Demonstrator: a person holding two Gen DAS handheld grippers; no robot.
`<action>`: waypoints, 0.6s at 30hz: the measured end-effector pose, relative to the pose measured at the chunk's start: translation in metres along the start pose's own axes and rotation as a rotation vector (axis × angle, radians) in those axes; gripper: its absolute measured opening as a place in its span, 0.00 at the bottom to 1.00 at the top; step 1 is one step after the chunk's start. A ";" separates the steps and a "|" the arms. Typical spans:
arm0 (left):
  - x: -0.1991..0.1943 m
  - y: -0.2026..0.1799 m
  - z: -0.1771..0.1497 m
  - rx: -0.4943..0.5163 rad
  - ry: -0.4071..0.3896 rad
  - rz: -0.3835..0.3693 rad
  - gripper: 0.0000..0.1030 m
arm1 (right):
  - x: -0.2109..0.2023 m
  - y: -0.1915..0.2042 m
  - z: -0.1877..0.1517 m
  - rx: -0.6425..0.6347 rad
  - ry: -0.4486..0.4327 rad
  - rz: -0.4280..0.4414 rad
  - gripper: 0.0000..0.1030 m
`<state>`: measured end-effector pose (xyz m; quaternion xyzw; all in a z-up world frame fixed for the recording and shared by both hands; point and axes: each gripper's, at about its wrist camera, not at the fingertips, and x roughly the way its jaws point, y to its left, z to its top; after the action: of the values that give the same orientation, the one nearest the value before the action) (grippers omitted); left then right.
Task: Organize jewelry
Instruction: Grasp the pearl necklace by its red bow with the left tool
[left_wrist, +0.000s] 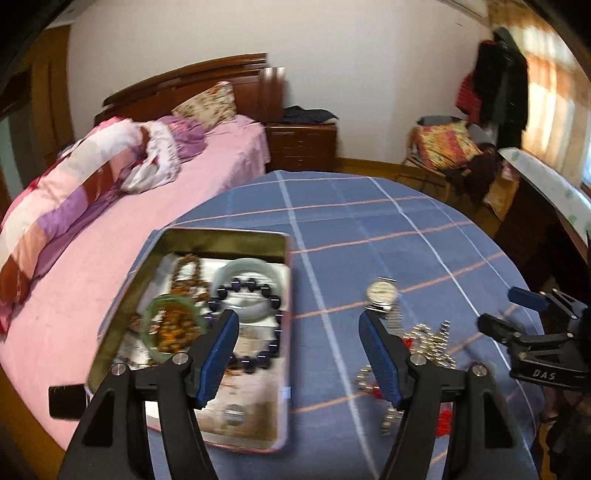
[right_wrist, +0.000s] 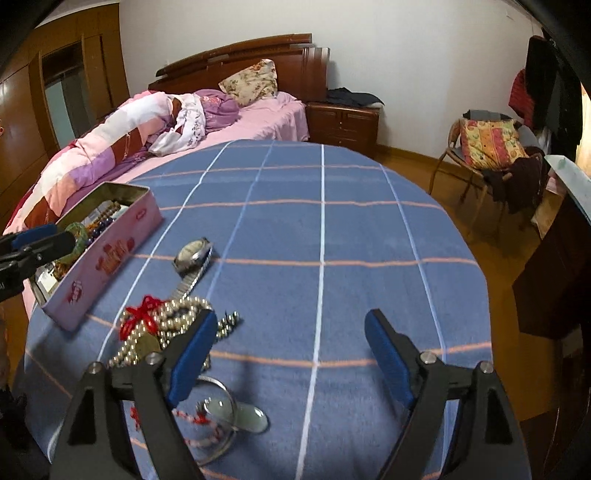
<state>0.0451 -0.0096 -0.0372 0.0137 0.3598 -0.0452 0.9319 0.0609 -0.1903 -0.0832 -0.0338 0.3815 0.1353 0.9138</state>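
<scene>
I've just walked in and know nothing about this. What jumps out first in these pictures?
An open pink tin full of bracelets and beads sits at the left edge of the blue checked cloth. Beside it lie a wristwatch and a heap of pearl strands with a red bow, still outside the tin. Both grippers, left and right, hang open over the cloth, holding nothing.

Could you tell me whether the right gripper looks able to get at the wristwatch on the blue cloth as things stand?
Probably yes: the right gripper is open and empty, and the wristwatch lies uncovered ahead, apart from the tin.
</scene>
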 end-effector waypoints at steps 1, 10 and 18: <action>0.001 -0.007 -0.001 0.015 0.004 -0.005 0.66 | -0.001 0.001 -0.002 -0.004 0.002 -0.001 0.82; 0.023 -0.049 -0.014 0.125 0.055 -0.029 0.66 | -0.013 -0.004 -0.019 -0.011 -0.009 0.008 0.82; 0.038 -0.064 -0.022 0.166 0.105 -0.068 0.66 | -0.019 -0.014 -0.035 0.012 -0.002 -0.005 0.82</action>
<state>0.0523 -0.0748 -0.0788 0.0809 0.4036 -0.1057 0.9052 0.0273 -0.2135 -0.0950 -0.0291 0.3812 0.1306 0.9148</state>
